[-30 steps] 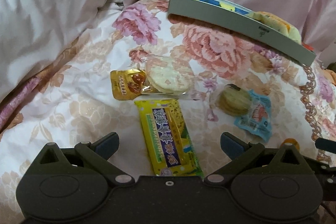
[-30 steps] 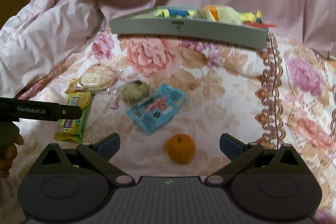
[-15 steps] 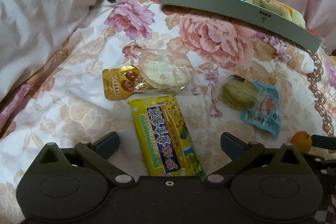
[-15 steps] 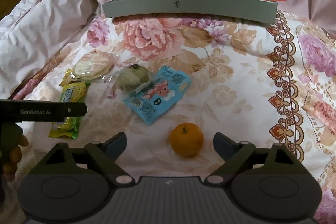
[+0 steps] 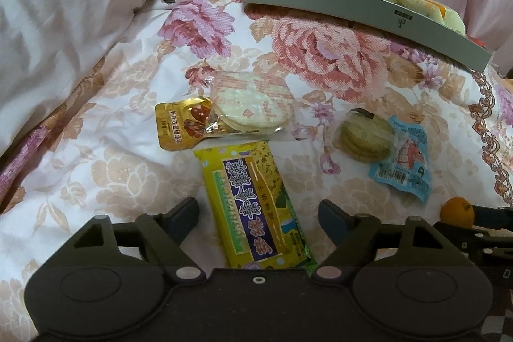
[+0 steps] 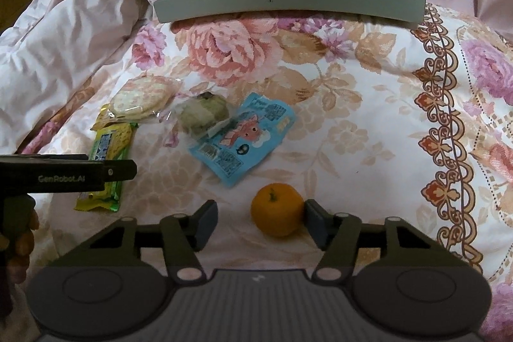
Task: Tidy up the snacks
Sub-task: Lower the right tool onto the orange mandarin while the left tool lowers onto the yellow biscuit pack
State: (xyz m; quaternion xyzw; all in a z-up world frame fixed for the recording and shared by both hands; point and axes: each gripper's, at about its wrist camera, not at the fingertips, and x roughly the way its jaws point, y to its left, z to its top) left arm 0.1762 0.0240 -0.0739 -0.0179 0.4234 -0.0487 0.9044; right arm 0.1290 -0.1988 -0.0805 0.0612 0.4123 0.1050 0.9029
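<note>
1. A floral bedspread point(image 6: 368, 104) covers the bed, with a rumpled pink quilt point(image 5: 64, 5) heaped along its left side and behind it.
2. A long grey tray point(image 6: 288, 2) sits at the far edge of the bedspread, already holding several wrapped snacks that rise above its rim.
3. The left gripper point(image 5: 256, 215) hangs low over the bedspread with its fingers spread wide apart, one to either side of the yellow biscuit packet point(image 5: 253, 207); neither pad touches the wrapper.
4. The right gripper point(image 6: 259, 221) is also spread, though less widely, around the orange point(image 6: 277, 210). Its right pad is touching or just beside the fruit; a clear gap remains on the left side, so nothing is clamped.
5. The yellow biscuit packet lies lengthwise, its near end hidden under the left gripper's body.
6. A blue sachet point(image 6: 243, 137) lies between the orange and the tray, tilted, with its left corner tucked under a clear-wrapped greenish cake point(image 6: 202, 114).
7. A clear bag of pale round rice crackers point(image 5: 250, 111) lies just beyond the yellow packet, overlapping a small gold sachet point(image 5: 179, 127) to its left.
8. The orange rests on the bedspread, apart from the wrapped snacks and nearest the blue sachet.
</note>
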